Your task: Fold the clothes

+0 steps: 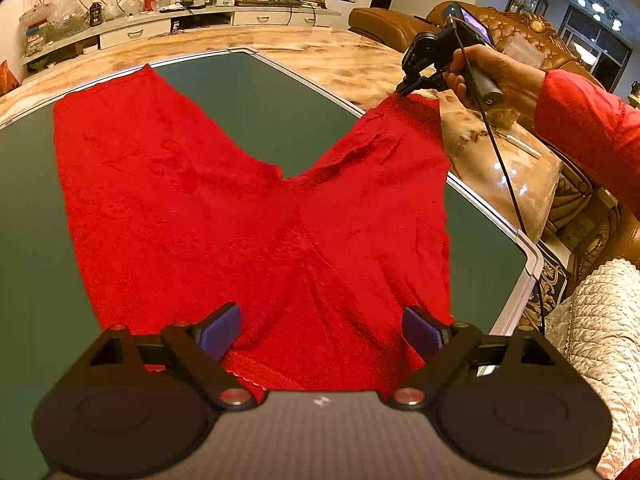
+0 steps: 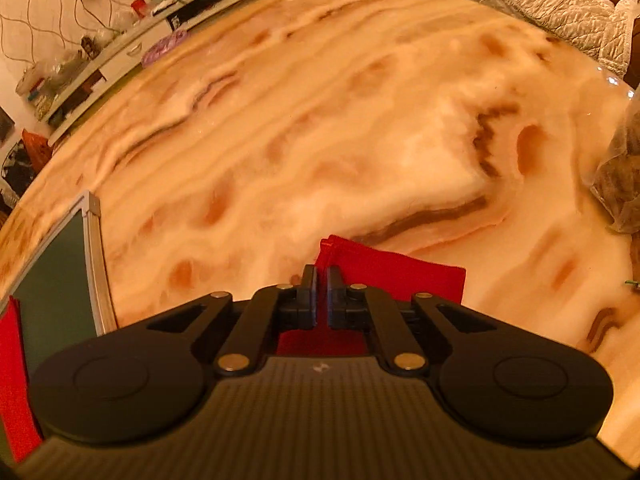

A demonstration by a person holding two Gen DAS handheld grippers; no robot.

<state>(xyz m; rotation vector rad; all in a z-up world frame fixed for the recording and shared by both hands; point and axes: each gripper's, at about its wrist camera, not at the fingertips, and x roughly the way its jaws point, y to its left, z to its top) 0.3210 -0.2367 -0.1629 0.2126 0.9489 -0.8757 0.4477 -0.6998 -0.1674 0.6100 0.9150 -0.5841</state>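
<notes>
The red trousers lie flat on the green table, waist toward the left hand-held gripper, legs running away in a V. That gripper hovers wide open over the waistband, holding nothing. The right hand-held gripper is pinched tight on the right leg's hem, lifted past the table's edge.
</notes>
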